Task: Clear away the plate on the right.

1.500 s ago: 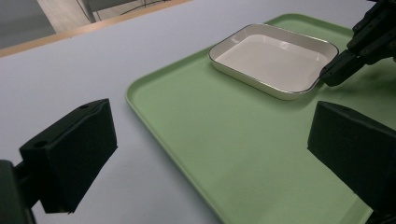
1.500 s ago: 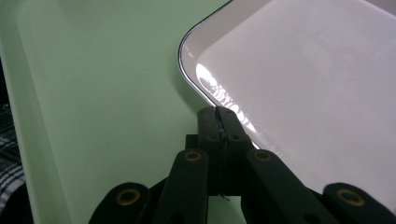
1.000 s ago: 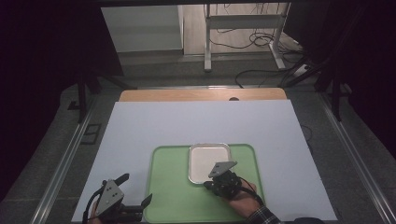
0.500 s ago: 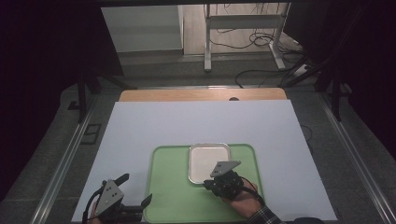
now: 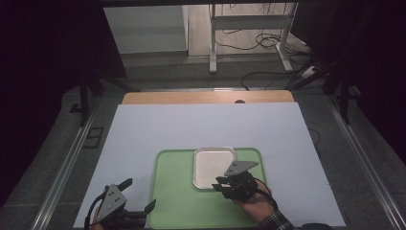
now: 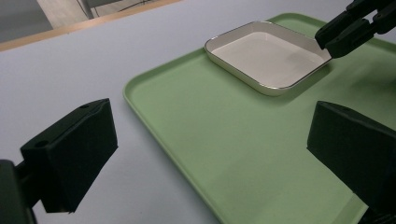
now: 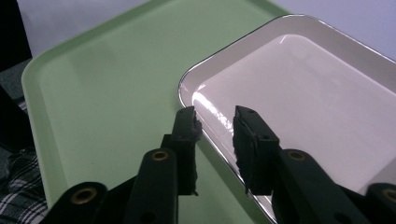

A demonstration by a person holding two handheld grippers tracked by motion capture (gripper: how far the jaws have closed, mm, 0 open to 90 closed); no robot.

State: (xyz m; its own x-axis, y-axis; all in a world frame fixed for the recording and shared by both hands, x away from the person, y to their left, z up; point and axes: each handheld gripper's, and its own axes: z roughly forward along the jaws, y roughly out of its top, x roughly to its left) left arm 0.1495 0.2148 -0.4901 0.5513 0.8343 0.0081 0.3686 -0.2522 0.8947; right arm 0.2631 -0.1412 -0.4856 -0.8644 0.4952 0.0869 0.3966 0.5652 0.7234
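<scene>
A white rectangular dish (image 5: 213, 165) (image 6: 266, 53) (image 7: 299, 79) rests on a green tray (image 5: 177, 191) (image 6: 187, 121) (image 7: 107, 70), toward its far right. My right gripper (image 5: 221, 183) (image 7: 217, 123) hangs at the dish's near edge. Its jaws have just been opening and stand a little apart, with the dish's rim in the gap and the pads off it. That right gripper (image 6: 345, 32) also appears by the dish in the left gripper view. My left gripper (image 5: 139, 194) (image 6: 215, 140) is wide open at the tray's near left corner, with nothing in it.
The tray lies on a white sheet (image 5: 201, 124) over the table, with a wooden strip (image 5: 206, 97) along the far edge. Metal rails (image 5: 67, 167) run down both sides. Desk legs and cables (image 5: 268, 72) stand on the floor beyond.
My right gripper has lifted slightly at the dish's near edge and its jaws have parted. The left gripper has kept still.
</scene>
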